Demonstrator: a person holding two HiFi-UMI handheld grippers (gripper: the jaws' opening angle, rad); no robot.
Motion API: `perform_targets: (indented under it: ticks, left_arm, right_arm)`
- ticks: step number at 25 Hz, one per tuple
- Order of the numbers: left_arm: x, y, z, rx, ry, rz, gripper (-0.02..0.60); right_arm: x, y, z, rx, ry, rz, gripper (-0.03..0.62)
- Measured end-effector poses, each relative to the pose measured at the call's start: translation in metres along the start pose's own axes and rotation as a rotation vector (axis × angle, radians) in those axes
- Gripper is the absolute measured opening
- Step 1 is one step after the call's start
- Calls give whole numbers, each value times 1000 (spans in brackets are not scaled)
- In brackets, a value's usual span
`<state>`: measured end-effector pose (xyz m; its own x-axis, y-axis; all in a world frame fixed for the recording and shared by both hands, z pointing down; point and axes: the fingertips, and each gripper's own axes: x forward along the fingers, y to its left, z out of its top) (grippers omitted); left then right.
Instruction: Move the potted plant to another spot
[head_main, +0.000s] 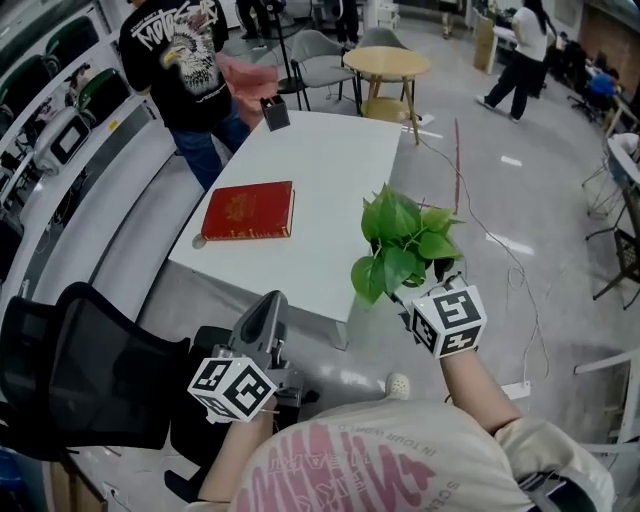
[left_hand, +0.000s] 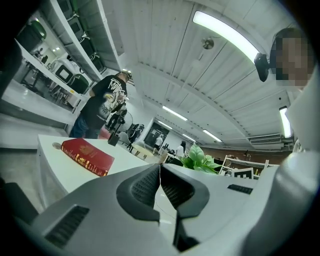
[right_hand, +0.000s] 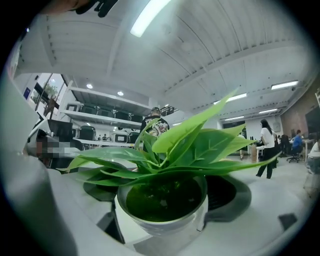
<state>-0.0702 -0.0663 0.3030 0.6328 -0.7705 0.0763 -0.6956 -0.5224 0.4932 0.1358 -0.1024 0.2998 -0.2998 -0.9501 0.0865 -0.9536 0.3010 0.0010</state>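
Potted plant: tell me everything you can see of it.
The potted plant has broad, glossy green leaves fanning from a small round pale pot with dark green filling. It sits upright, clamped at the pot between the right tongs, by the near right edge of the white table.

Open office-like workspace: white table (head_main: 330, 170), mesh chair (head_main: 90, 365), equipment shelves (head_main: 45, 100).

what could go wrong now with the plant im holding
The right gripper holds the potted plant in the air by its smooth round pot; it might slip or tilt. In the head view it appears near the table edge with leaves hiding the pot, so a set-down could miss.
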Motion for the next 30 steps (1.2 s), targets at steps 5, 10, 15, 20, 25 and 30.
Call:
perform_targets:
  ticks: [5,10,15,20,25,30]
  left_arm:
    - [48,-23,-2,-3,-38,30,25]
    - [96,-50,-10,-6,-73,71,25]
    - [123,-54,-34,-33,-86,112,25]
    - [136,-58,-53,-40,-77,136,25]
    - [145,-54,-65,-40,-56,146,25]
    - [145,-49,-77,-36,-31,139,25]
  right_arm:
    - [20,-45,9,-2,-11,74,537]
    - [34,-95,13,4,-11,146,537]
    - [49,-113,1,-3,-3,217,537]
    - [55,-118,-4,-32,-21,260,537]
    - [61,-120,-11,-29,-30,272,537]
    - [64,-121,-22,4,-30,255,537]
